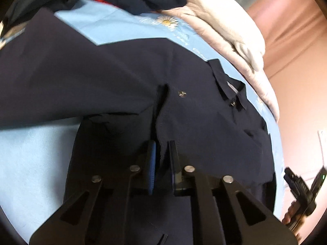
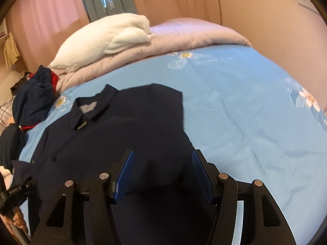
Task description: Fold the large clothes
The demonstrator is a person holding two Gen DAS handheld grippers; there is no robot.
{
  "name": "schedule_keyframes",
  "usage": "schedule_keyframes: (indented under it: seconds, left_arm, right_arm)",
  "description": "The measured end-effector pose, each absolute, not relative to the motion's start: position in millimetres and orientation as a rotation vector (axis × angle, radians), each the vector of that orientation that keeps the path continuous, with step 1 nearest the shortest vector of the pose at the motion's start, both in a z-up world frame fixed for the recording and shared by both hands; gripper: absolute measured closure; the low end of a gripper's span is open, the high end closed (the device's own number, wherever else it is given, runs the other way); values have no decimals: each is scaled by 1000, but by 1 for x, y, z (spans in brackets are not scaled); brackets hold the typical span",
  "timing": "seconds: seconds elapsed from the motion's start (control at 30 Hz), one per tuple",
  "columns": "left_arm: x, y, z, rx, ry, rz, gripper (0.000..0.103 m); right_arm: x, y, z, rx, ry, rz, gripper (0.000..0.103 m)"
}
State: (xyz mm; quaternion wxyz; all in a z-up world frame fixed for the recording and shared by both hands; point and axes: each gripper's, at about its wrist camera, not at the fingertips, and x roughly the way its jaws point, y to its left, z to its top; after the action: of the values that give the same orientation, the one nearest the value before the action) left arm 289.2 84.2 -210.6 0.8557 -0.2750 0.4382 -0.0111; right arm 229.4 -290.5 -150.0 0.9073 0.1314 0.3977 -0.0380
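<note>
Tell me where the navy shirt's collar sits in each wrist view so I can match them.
Left wrist view: the collar lies right of centre, near the bed's far edge, beyond the left tongs, which pinch the navy shirt.
Right wrist view: the collar is left of centre, above the open right tongs.
Shared landmark: the daisy print on the blue sheet beside the collar.

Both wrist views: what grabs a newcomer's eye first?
The dark navy shirt spread collar-up on the light blue daisy sheet dominates both views. The left hand-held gripper is pinched on a fold of it, while the right hand-held gripper hangs open over its near edge. A white pillow sits on a lilac quilt behind.
</note>
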Motion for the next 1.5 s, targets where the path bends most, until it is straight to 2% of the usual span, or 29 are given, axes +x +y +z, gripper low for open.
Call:
schedule_keyframes:
  seconds: [0.2,0.43,0.57,0.63,0.67,0.7,0.77,0.87,1.13,1.17,1.2,1.23,1.27,1.5]
  left_arm:
    - [247,94,-175,-587,847,26,94]
    - [243,108,-218,-500,1011,145,100]
    - [241,116,-211,-514,1007,99,99]
    - [241,117,-199,-508,983,81,92]
    - [242,119,-190,-507,959,63,80]
    - [244,120,-185,-508,947,52,58]
    - [251,122,-179,-530,931,33,37]
    - [268,119,-181,-570,951,-21,31]
    - [307,90,-221,-510,1109,-50,35]
    - [306,88,-221,-484,1099,-26,48]
    - [307,86,-220,-455,1092,-13,71]
    - [308,85,-219,-436,1087,-16,77]
    - [309,84,-217,-445,1085,-47,90]
    - [320,71,-168,-294,955,-19,92]
  right_arm:
    - [230,-287,-164,281,894,-46,42]
    - [229,-283,-173,252,932,-47,42]
    - [233,-279,-180,225,957,-58,42]
    - [233,-280,-181,225,962,-58,42]
    - [232,-281,-181,237,961,-58,42]
    - [231,-283,-182,251,963,-55,42]
    - [230,-285,-183,271,964,-53,42]
    - [228,-287,-185,287,962,-50,42]
    - [230,-288,-186,307,965,-55,42]
    - [230,-288,-186,309,965,-57,42]
    - [230,-288,-187,310,968,-58,42]
    - [230,-287,-187,310,968,-59,42]
    - [230,-287,-188,311,968,-59,42]
    - [229,-287,-184,314,960,-60,42]
